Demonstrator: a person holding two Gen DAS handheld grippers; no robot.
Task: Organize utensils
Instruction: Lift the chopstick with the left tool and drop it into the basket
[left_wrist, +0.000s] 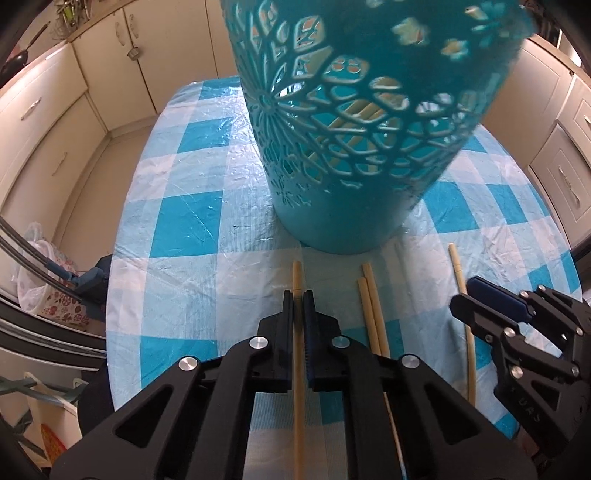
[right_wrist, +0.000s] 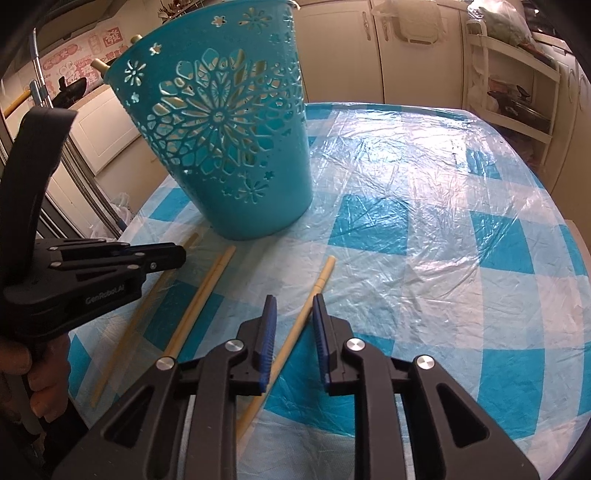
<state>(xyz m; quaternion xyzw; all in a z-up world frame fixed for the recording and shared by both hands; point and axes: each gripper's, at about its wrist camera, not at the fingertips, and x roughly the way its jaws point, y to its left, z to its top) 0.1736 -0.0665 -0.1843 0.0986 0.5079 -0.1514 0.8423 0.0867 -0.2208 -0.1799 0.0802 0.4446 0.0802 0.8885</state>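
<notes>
On the checked table cover (right_wrist: 424, 206), the teal openwork basket (right_wrist: 236, 147) stands upright, apparently already holding chopsticks. Your left gripper (left_wrist: 297, 295) is clenched on one chopstick (left_wrist: 297, 273) before the basket. Your right gripper (right_wrist: 294, 301) is released, its jaws straddling another chopstick (right_wrist: 314, 291); a pair (right_wrist: 207, 284) lies between.

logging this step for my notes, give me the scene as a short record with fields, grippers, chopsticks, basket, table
left gripper: shut on one pale wooden chopstick that lies on the table
right gripper: open, jaws astride another pale chopstick, pads not pressing it
loose chopsticks: a touching pair between the two grippers
container: teal plastic basket with cut-out flower pattern, upright, several chopsticks already inside
surface: table under a blue and white checked plastic cloth
</notes>
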